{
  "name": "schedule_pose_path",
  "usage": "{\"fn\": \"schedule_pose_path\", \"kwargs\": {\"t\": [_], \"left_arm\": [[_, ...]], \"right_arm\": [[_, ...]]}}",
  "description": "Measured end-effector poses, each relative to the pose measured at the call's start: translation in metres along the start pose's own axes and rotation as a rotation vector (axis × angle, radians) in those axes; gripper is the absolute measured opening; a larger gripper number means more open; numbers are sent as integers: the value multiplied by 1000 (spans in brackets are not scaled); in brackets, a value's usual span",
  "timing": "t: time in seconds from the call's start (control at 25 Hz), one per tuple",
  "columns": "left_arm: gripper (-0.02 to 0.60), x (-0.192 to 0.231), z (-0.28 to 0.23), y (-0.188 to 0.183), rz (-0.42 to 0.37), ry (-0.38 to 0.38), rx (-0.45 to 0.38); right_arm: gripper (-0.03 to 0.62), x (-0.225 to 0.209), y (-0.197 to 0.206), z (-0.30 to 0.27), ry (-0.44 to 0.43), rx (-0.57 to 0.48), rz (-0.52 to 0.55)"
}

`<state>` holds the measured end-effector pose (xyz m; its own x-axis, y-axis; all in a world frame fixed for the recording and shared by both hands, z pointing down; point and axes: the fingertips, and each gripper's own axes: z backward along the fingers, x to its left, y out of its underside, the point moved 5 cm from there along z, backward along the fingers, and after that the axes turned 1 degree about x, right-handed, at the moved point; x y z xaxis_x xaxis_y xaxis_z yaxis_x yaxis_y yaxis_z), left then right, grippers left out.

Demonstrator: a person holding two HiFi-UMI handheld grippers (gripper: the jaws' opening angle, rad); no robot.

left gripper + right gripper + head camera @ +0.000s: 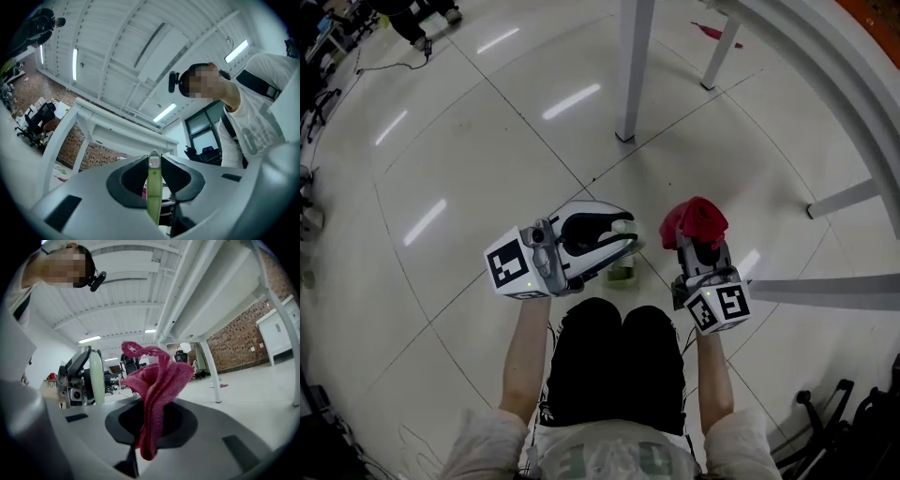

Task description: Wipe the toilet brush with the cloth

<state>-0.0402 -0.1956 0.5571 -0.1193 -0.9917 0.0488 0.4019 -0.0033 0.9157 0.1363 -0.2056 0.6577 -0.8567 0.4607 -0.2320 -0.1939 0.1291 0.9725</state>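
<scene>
A glossy tiled floor (487,141) fills most of the head view, crossed at the upper right by the legs of a white table (635,66). At the bottom centre we look down on the person, with black shorts (614,366) and both bare forearms reaching up the frame. Just left of centre, the left gripper (623,239) has its jaws nearly together, pinching the slim pale green handle of the toilet brush (623,273), whose green lower part shows just under the jaws. In the left gripper view, that gripper (153,173) has the handle (153,197) standing upright between its dark pads. Just right of centre in the head view, the right gripper (698,246) is clamped on a bunched pink-red cloth (696,220) that puffs out above its jaws. In the right gripper view we see the gripper (152,420) with the cloth (161,380) squeezed between its pads, a fold hanging below them. The brush handle (96,376) stands at centre left of that frame, apart from the cloth.
</scene>
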Motion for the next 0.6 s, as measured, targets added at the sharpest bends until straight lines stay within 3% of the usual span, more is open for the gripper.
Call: {"fn": "schedule_pose_path", "kwargs": {"t": [0.44, 0.6], "left_arm": [[96, 7, 16, 51, 59, -59, 41], [97, 4, 18, 78, 81, -53, 129]], "right_arm": [[31, -17, 24, 12, 59, 2, -61], [32, -11, 28, 13, 40, 16, -55]]}}
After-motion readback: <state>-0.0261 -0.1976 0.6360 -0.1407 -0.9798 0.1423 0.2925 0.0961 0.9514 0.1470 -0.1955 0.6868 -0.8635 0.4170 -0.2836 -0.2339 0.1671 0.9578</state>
